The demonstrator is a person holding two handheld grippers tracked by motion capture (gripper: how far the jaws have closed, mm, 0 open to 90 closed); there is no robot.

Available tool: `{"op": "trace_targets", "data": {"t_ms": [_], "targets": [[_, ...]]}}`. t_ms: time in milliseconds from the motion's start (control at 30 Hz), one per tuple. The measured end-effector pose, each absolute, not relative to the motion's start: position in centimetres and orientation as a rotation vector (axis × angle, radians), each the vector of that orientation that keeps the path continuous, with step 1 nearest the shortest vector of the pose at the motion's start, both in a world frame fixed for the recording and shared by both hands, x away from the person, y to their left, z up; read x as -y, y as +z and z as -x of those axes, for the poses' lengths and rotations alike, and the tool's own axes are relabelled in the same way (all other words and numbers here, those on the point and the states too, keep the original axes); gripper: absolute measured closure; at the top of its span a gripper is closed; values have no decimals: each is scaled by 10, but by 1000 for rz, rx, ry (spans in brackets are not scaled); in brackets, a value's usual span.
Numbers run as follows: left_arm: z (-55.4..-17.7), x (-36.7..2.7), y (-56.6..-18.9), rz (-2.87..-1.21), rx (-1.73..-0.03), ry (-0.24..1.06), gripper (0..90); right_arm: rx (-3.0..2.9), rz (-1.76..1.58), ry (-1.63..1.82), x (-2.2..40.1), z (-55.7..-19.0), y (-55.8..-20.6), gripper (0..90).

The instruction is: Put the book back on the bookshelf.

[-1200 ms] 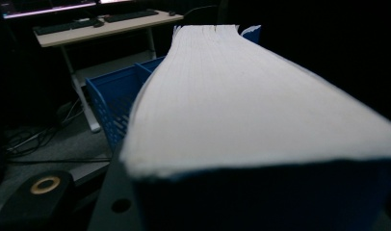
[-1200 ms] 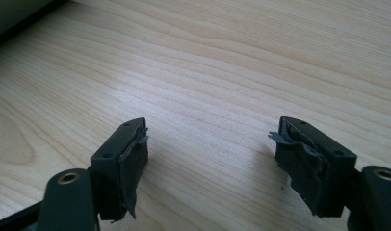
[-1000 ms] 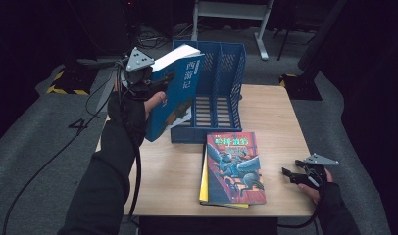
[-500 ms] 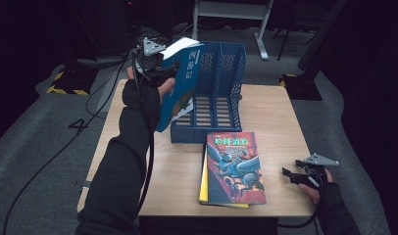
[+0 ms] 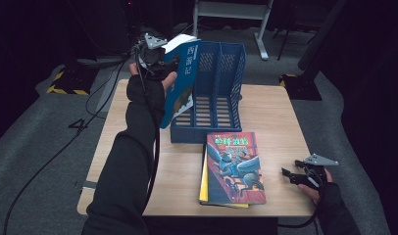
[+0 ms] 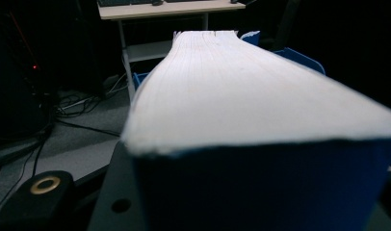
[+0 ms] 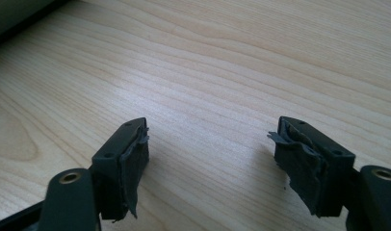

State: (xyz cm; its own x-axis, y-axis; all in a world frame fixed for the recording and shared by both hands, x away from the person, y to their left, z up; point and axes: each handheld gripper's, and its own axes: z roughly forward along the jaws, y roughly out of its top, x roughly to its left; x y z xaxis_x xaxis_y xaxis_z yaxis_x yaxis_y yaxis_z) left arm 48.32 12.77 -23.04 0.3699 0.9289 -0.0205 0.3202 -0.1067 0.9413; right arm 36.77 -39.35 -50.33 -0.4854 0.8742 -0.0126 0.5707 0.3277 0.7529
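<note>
A thick blue book point(image 5: 183, 83) with white characters on its spine stands tilted at the left end of the blue file rack point(image 5: 221, 78). My left gripper point(image 5: 155, 61) is shut on the book near its top, held up over the table's back left. In the left gripper view the book's white page edge point(image 6: 241, 91) runs away from the jaws. My right gripper point(image 5: 294, 175) rests open near the table's front right edge, nothing between its fingers point(image 7: 131, 163), above bare wood point(image 7: 208, 96).
A stack of two books point(image 5: 234, 166), an illustrated cover on top of a yellow one, lies flat in front of the rack. The wooden table point(image 5: 133, 161) has free room at its left. Cables trail on the dark floor. A white desk frame point(image 5: 231, 10) stands behind.
My left gripper has carried the blue book back and to the right, closer to the rack's left slot, and tipped it more upright. The right gripper has stayed still.
</note>
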Motion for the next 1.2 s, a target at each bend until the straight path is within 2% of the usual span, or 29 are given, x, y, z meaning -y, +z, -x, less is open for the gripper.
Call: {"op": "trace_targets", "data": {"t_ms": [467, 600, 733, 1200], "targets": [[-498, -121, -243, -1634, -1194, 778, 608, -2183, -1266, 978, 393, -367, -503, 289], [-502, -116, -251, -1592, -1214, 741, 608, -2181, -1264, 976, 393, -367, -503, 290], [-508, -109, -256, -1578, -1246, 763, 608, -2181, -1263, 976, 393, -367, -503, 290], [-514, -109, -252, -1653, -1214, 772, 606, -2189, -1265, 984, 393, -367, -503, 289]]}}
